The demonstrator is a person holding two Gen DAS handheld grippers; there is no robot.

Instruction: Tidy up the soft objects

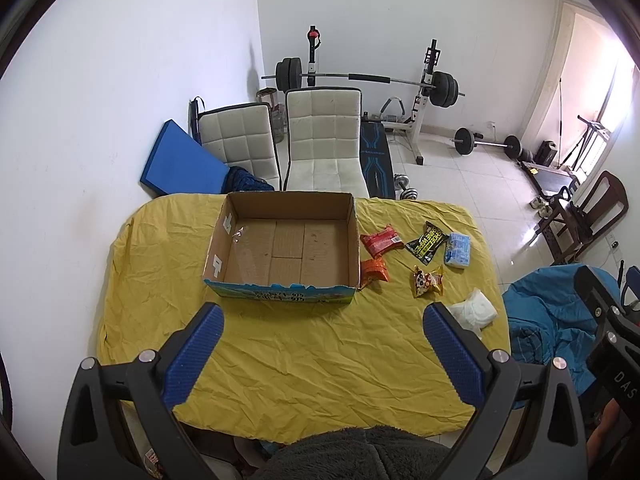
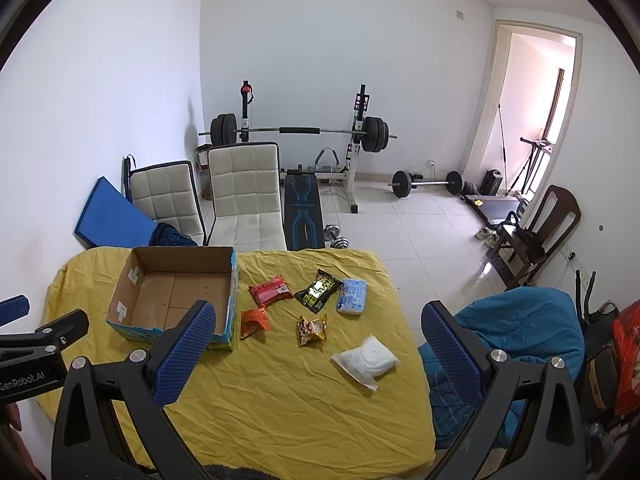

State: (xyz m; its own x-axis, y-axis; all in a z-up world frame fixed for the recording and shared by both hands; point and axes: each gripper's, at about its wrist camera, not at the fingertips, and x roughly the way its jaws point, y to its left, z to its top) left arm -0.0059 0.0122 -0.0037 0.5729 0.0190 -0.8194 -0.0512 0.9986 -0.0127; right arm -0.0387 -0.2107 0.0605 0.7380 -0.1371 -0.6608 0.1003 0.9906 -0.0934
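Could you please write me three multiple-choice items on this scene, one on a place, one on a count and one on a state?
1. Where do the packets lie relative to the cardboard box?
A. inside it
B. on the yellow cloth to its right
C. on the floor

2. How many packets are on the cloth?
A. three
B. six
C. nine

3. How is the right gripper?
A. open, holding nothing
B. shut on a packet
C. shut on the box

Answers:
1 B, the box holds nothing.
2 B: red, orange, black, light blue, yellow, white.
3 A, its fingers stand wide apart above the cloth.
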